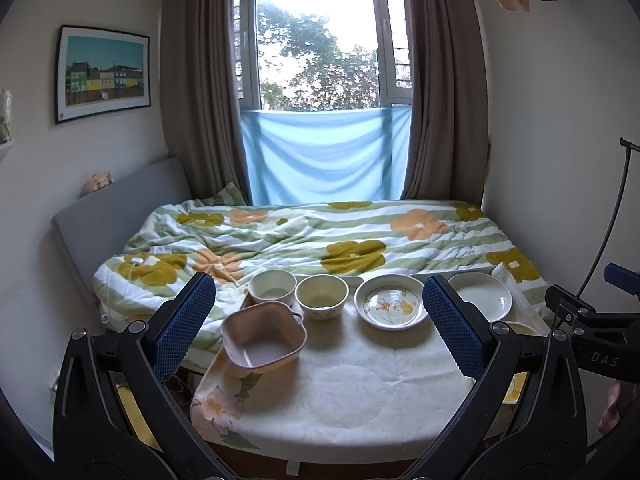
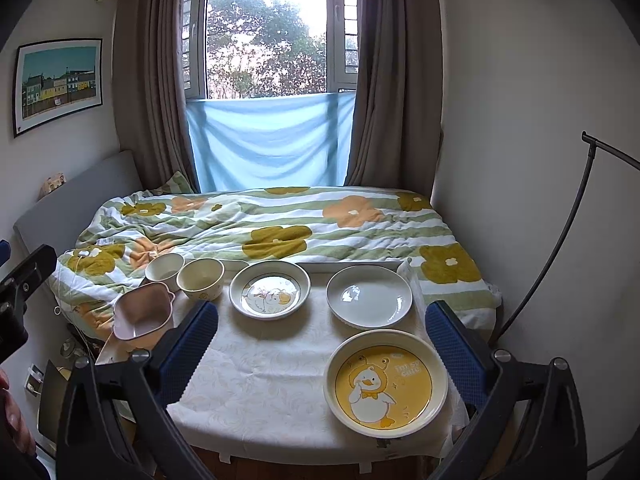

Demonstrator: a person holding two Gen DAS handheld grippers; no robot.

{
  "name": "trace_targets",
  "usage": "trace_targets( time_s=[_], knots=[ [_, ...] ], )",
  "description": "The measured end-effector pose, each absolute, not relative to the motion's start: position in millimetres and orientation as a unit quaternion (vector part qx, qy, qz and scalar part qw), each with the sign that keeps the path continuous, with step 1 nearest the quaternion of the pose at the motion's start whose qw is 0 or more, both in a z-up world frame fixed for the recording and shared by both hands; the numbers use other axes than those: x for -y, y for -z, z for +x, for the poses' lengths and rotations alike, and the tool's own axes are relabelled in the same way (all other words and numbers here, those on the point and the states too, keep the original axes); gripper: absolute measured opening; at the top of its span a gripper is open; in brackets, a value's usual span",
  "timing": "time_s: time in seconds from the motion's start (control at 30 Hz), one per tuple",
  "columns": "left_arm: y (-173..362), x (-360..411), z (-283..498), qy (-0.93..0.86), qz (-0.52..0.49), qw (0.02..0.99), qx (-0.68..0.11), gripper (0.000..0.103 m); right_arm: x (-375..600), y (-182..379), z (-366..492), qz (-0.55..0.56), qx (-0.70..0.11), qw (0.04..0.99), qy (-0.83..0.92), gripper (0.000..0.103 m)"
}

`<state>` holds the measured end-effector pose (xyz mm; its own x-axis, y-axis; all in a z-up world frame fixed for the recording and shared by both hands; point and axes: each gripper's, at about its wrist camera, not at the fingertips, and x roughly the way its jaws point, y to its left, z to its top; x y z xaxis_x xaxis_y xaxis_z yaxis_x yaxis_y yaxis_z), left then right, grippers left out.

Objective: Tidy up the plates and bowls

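Observation:
On a small table with a white cloth [image 2: 260, 380] stand a pink square bowl [image 1: 262, 338] [image 2: 142, 314], a white bowl [image 1: 272, 286] [image 2: 165, 266], a cream bowl [image 1: 321, 295] [image 2: 200, 278], a duck-print deep plate [image 1: 392, 307] [image 2: 270, 290], a plain white plate [image 1: 482, 294] [image 2: 369, 295] and a yellow duck plate [image 2: 386, 382]. My left gripper [image 1: 318, 328] is open and empty, above the table's left half. My right gripper [image 2: 320, 354] is open and empty, with the yellow duck plate between its fingers' line of sight.
A bed with a flowered quilt [image 1: 320, 240] [image 2: 280, 224] lies right behind the table. Curtains and a window with a blue cloth [image 1: 324, 156] are at the back. A thin black stand [image 2: 568, 232] rises at the right wall.

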<state>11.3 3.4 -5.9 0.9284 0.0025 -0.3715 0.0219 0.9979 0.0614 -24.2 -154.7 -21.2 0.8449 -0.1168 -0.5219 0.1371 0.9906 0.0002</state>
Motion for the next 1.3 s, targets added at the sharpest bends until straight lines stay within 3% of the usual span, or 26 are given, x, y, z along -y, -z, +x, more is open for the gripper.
trace_targets(
  time_s=[1.3],
  knots=[
    [1.7,-4.9,14.3,0.007,0.034,0.982,-0.186,0.103,157.8,27.3,-20.0,0.022,-0.275,0.959,0.066,0.103]
  ],
)
